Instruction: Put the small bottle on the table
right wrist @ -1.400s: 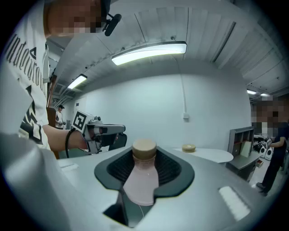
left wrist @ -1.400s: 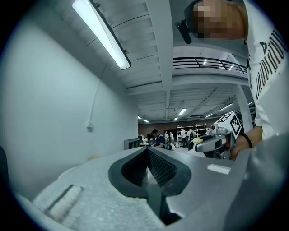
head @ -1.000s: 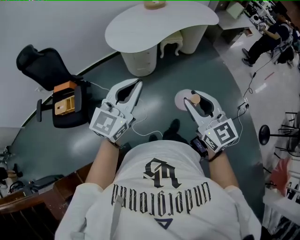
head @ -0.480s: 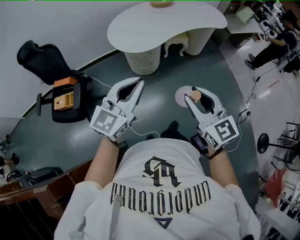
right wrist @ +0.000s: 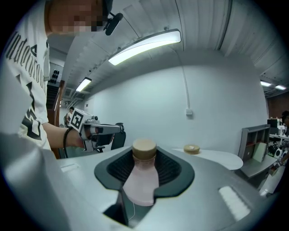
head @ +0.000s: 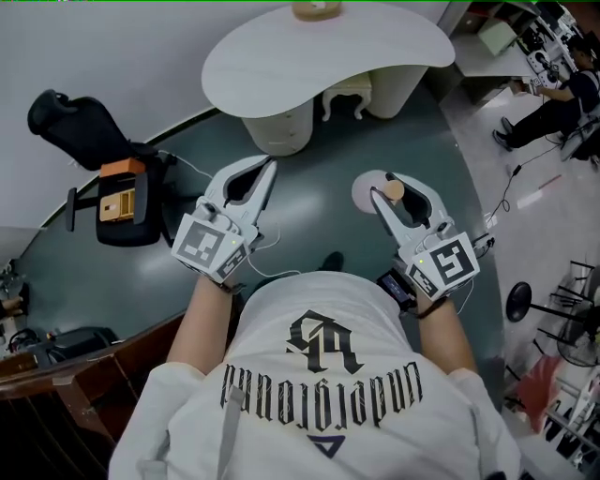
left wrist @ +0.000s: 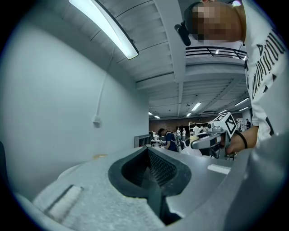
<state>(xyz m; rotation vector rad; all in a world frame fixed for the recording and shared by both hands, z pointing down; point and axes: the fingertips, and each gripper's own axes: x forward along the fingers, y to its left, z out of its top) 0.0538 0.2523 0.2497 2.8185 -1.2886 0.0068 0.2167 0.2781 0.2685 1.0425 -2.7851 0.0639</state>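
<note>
The small bottle (head: 371, 194), pale pink with a tan cap, lies level between the jaws of my right gripper (head: 387, 187), which is shut on it. In the right gripper view the bottle (right wrist: 141, 178) fills the gap between the dark pads, cap pointing forward. My left gripper (head: 271, 165) is held level beside it, jaws shut with nothing between them; its empty hollow shows in the left gripper view (left wrist: 149, 150). Ahead of both stands the white curved table (head: 281, 61), also seen at the right of the right gripper view (right wrist: 216, 158).
A tan round object (head: 317, 9) lies at the table's far edge. A black chair with an orange box (head: 122, 192) stands at the left by the wall. A seated person (head: 553, 94) and stands are at the right. Dark wooden furniture (head: 56, 375) is behind me at the lower left.
Both grippers have moved forward over the dark floor toward the white table. The bottle has stayed in the right gripper's hold, and the left gripper has drifted slightly left.
</note>
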